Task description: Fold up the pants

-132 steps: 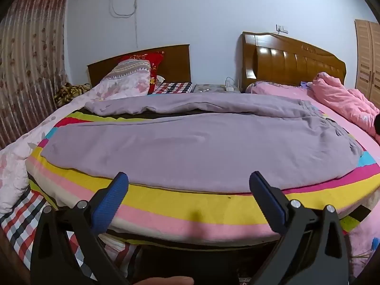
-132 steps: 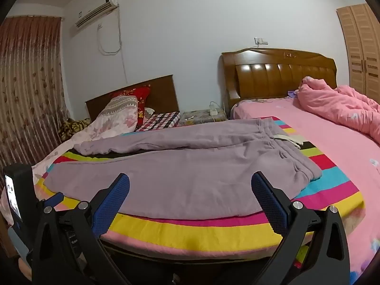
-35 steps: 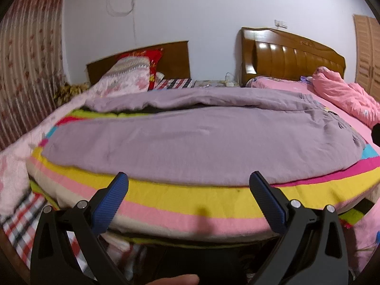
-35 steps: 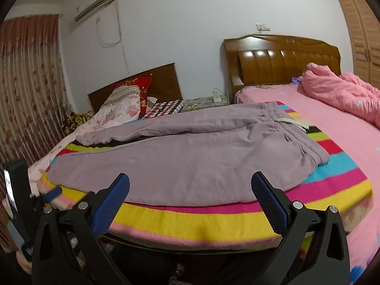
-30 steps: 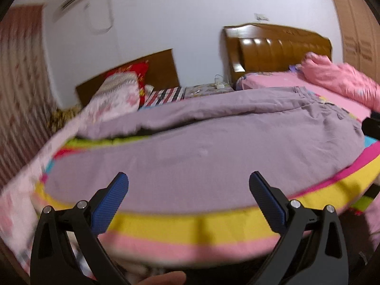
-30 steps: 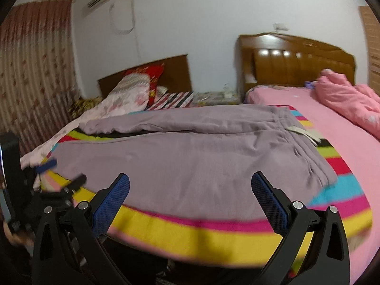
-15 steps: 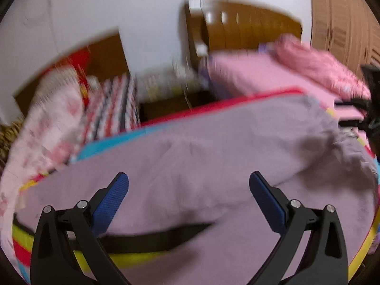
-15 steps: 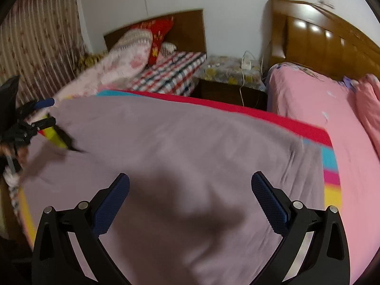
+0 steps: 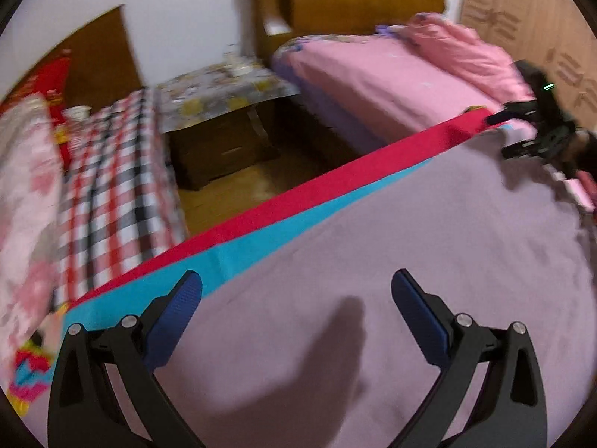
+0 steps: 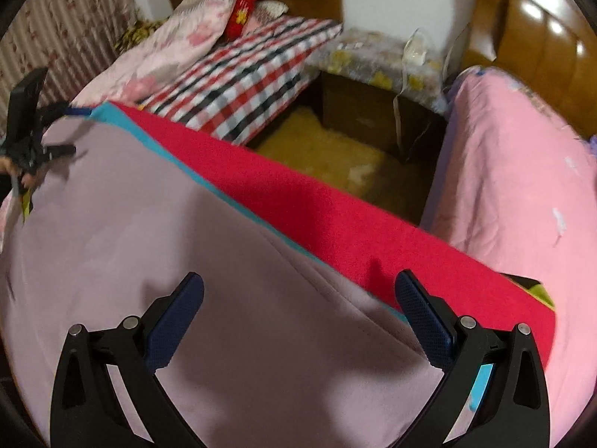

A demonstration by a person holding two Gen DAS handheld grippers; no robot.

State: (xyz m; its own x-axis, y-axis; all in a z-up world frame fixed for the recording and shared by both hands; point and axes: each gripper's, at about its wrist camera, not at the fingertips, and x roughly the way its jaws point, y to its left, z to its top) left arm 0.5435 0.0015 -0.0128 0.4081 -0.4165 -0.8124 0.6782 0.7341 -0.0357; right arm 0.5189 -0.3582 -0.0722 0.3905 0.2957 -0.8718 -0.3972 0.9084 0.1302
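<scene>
Lilac pants [image 9: 429, 261] lie spread flat on a striped blanket [image 9: 298, 201]; their far edge runs along its cyan and red stripes. My left gripper [image 9: 298, 293] hangs open just above the fabric near that edge, nothing between its blue pads. In the right wrist view the pants [image 10: 149, 242] fill the lower left. My right gripper [image 10: 298, 293] hovers over their far edge, its jaws closing, still wide, with only cloth below them. Each gripper shows small in the other's view: the right gripper [image 9: 537, 138], the left gripper [image 10: 33, 145].
Beyond the blanket's far edge is a floor gap with a yellow rug [image 10: 335, 156] and a dark nightstand [image 9: 220, 142]. A checked bedspread [image 9: 112, 171] and pillows lie left. A pink bed [image 10: 522, 171] with a wooden headboard stands right, a wardrobe [image 9: 541, 18] behind it.
Both grippers have swept from the bed's near side across the pants to their far edge and tipped downward. The right jaws look slightly narrower.
</scene>
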